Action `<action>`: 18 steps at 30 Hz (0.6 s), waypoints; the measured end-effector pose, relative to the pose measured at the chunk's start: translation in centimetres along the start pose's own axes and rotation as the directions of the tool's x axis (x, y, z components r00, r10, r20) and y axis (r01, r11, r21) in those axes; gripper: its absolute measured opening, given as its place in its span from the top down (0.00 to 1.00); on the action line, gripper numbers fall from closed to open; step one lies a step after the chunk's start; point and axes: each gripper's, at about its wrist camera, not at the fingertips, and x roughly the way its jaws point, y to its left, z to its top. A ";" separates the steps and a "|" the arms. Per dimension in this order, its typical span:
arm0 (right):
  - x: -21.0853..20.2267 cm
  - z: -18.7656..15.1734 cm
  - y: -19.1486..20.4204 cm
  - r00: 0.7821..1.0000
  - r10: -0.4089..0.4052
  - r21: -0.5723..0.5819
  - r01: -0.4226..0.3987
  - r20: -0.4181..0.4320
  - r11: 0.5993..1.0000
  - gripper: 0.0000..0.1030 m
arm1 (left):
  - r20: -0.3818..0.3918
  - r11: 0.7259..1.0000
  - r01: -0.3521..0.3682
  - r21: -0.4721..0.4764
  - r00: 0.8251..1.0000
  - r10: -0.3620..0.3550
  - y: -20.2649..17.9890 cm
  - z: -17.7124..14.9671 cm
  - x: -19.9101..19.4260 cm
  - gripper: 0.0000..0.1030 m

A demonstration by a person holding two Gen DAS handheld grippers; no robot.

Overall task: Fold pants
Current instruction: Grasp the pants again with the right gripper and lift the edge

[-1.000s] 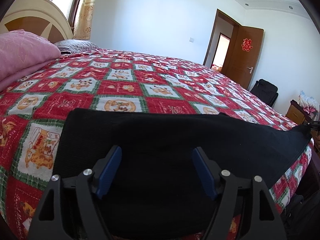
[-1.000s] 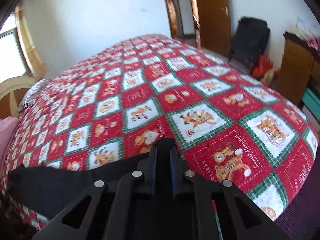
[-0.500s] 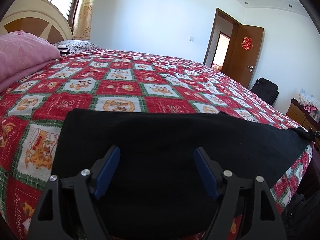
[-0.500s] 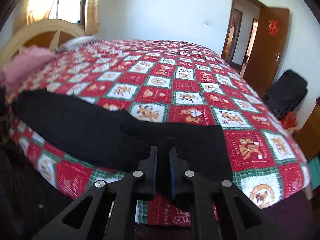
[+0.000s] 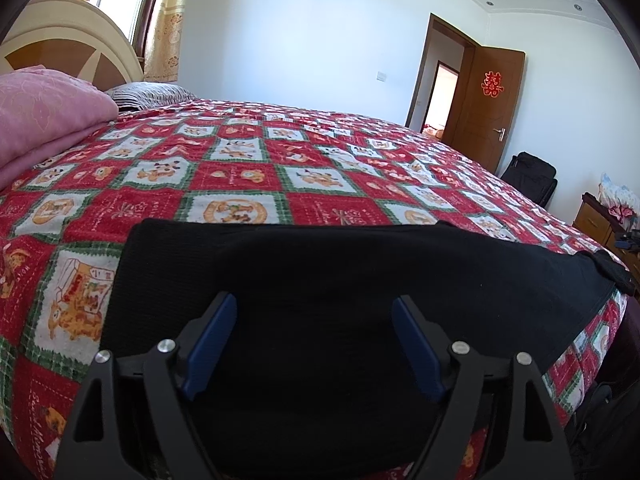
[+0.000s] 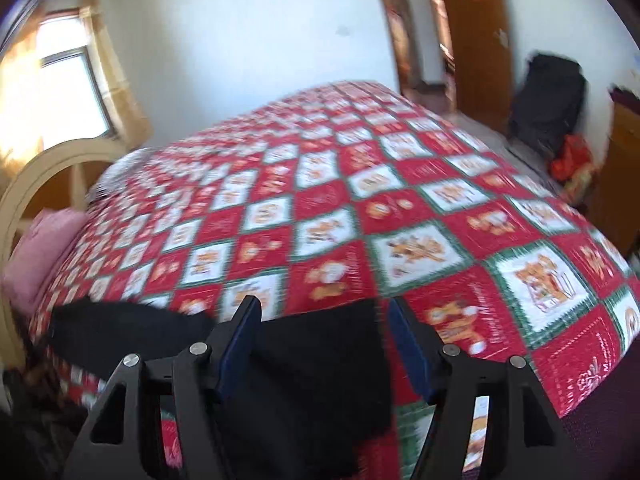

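Note:
Black pants (image 5: 340, 280) lie flat along the near edge of the bed, stretched from left to right. My left gripper (image 5: 314, 310) is open and empty, just above the pants' left end. In the right wrist view the pants (image 6: 320, 356) lie under my right gripper (image 6: 322, 312), which is open with its jaws wide apart over the cloth's right end. This view is blurred by motion. The pants' near edge hangs over the bedside.
The bed carries a red, white and green patterned quilt (image 5: 248, 168). A pink blanket (image 5: 44, 112) and the headboard (image 5: 68, 40) are at the left. A brown door (image 5: 488, 104), a black bag (image 5: 532, 176) and a wooden cabinet (image 5: 600, 220) stand at the right.
My right gripper has opened and let go of the pants' end, and it has swung about over the bed. My left gripper has stayed open and almost still.

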 end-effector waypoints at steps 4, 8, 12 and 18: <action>4.5 1.5 -1.9 0.989 -0.004 0.088 0.017 -0.148 0.996 0.61 | 0.000 1.000 0.002 0.003 1.000 -0.002 0.0 0.0 0.0 0.18; 7.9 1.4 -1.4 0.967 0.014 0.075 0.005 -0.254 0.997 0.85 | 0.001 1.000 0.000 0.006 1.000 0.000 -0.1 0.0 0.1 0.18; 5.9 2.2 0.0 0.992 -0.030 0.017 0.032 -0.122 0.999 0.98 | 0.002 1.000 0.002 0.007 1.000 -0.002 -0.1 -0.1 0.0 0.17; 5.3 2.4 -1.2 0.989 -0.144 0.058 0.145 -0.029 0.988 0.99 | 0.004 1.000 0.001 0.016 1.000 -0.001 -0.2 -0.1 0.0 0.16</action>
